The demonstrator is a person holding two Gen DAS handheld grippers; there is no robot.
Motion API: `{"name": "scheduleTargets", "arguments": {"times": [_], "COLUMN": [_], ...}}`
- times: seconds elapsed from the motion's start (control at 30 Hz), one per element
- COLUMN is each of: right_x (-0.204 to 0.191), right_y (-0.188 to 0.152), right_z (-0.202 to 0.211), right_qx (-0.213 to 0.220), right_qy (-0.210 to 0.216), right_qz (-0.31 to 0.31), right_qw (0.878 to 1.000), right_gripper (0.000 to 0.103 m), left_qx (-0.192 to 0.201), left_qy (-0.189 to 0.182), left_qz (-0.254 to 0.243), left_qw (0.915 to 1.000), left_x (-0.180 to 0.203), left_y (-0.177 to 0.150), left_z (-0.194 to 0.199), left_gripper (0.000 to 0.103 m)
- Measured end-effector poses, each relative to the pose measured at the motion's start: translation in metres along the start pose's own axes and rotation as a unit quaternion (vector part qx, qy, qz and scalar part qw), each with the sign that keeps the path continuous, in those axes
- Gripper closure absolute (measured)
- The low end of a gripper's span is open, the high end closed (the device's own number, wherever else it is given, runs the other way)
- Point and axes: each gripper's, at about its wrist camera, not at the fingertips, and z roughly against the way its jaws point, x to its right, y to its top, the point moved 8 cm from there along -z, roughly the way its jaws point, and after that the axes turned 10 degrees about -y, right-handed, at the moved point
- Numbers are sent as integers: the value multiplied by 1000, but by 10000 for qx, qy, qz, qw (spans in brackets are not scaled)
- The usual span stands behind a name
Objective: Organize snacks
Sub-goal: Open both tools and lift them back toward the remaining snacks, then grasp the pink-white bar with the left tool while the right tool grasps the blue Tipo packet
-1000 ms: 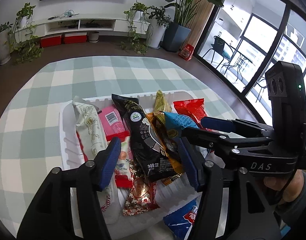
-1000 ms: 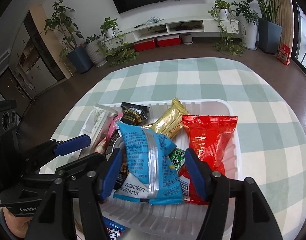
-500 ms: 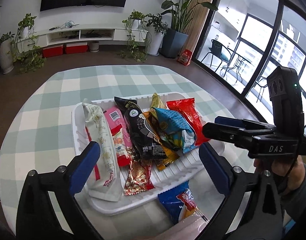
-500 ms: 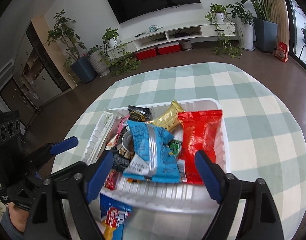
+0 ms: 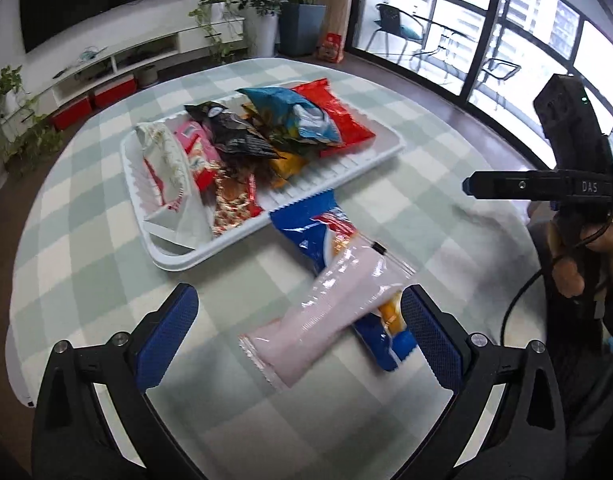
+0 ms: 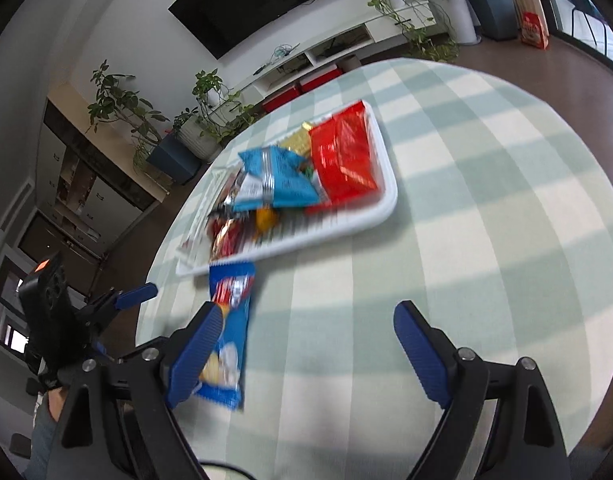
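In the white tray [image 5: 370,168], snack packets [image 5: 242,148] lie heaped, overlapping

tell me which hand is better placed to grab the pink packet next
Left. Its open tongs already bracket the pink packet; the right tongs, also open, face bare tablecloth.
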Motion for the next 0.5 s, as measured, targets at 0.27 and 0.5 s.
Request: {"name": "scheduleTargets", "arguments": {"times": [0.27,0.5], "right_x": [-4,-10], "right_y": [-41,-52], "right_z": [6,5], "right_qx": [-214,-288], "right_qy": [149,156], "right_qz": [105,254], "right_qw": [9996,9991], "right_gripper": [14,17], "left_qx": [-601,-1056], "left_qy": [-475,-730], "left_qz": [-850,-1246], "left_qw": [9934,9839], "left_x": [19,11], "left_y": [-19,-14], "left_z": [-11,-31], "left_gripper": [1,29]}}
